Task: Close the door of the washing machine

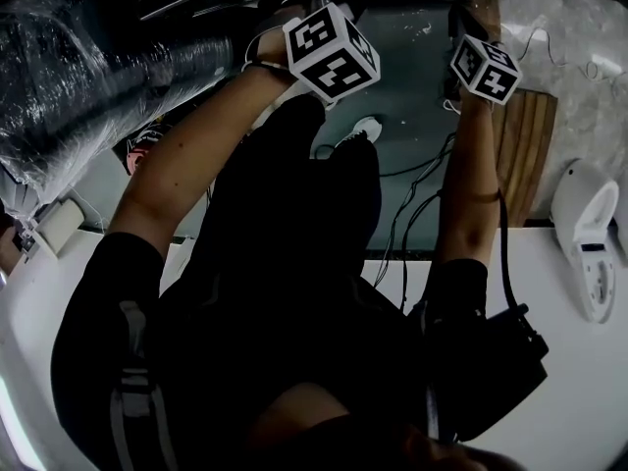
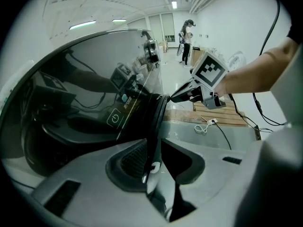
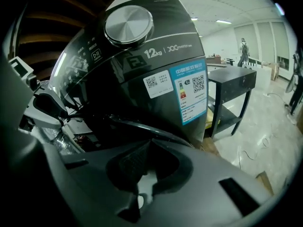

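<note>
I had the left gripper (image 2: 155,144) clamped on the free edge of the door (image 2: 90,112), with a pad on each face so far as its view let me judge. That thin rim was the only purchase the dark glass offered. The door stood open, swung clear of the machine (image 3: 156,56), with bare floor showing past its edge. The right gripper (image 3: 148,148) was clenched on nothing. I had its jaws together so the tip could serve as a blunt pusher. In the left gripper view it sat at the door's rim, touching it or just short of it. With both grippers at the one edge, I judged the swing shut was ready to start but not yet done.
</note>
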